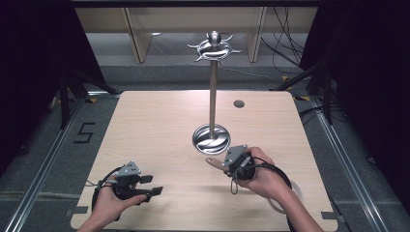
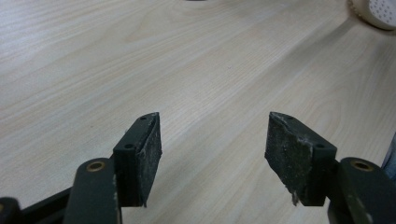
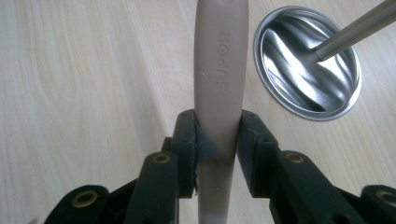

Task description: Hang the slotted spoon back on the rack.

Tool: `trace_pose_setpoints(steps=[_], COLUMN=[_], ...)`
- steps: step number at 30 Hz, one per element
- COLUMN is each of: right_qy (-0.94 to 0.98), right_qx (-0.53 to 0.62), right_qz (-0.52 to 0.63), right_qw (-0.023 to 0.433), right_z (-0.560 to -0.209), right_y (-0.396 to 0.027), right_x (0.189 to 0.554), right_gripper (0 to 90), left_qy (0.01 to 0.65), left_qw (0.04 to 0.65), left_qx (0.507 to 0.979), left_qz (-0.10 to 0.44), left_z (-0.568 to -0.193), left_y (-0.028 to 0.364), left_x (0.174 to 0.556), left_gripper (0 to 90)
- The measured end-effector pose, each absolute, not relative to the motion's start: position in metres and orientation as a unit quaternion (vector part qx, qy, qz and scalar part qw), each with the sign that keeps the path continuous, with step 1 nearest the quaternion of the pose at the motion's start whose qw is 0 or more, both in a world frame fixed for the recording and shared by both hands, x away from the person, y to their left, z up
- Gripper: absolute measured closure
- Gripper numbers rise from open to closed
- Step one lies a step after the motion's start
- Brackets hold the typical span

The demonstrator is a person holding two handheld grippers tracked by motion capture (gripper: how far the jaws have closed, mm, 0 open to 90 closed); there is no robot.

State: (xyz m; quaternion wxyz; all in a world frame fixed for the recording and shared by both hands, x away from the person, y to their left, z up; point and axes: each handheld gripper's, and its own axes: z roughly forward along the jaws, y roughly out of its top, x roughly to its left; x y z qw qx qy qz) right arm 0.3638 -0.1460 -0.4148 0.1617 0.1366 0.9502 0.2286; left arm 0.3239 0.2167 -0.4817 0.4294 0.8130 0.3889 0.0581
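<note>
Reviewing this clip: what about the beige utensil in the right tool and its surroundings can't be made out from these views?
- Beige plastic handle clamped in the right tool: its far tip is cut off by the top edge of the right gripper view.
- Its working end: the person's right hand hides it in the high view.
- White perforated object: cropped by the corner of the left gripper view, so its shape is unclear.

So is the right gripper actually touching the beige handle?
Touching. The right gripper view shows the right gripper with both pads pressed against the sides of the beige handle, no gap on either side.
</note>
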Motion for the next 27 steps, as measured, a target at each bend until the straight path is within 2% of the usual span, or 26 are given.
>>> trace_pose_setpoints(steps=[17, 27], right_qy=[0.916, 0.897], right_qx=[0.180, 0.206], right_qz=[0.292, 0.326], right_qw=[0.207, 0.215], right_z=[-0.400, -0.394], right_y=[-0.171, -0.176], right_x=[0.359, 0.357], right_gripper=[70.5, 70.5], left_qy=[0.389, 0.389], left_qw=[0.429, 0.430], left_qx=[0.813, 0.813], left_qz=[0.059, 0.059], left_z=[-0.482, -0.482], left_y=[0.217, 0.217], left_x=[0.324, 0.324], left_gripper=[35.5, 35.6])
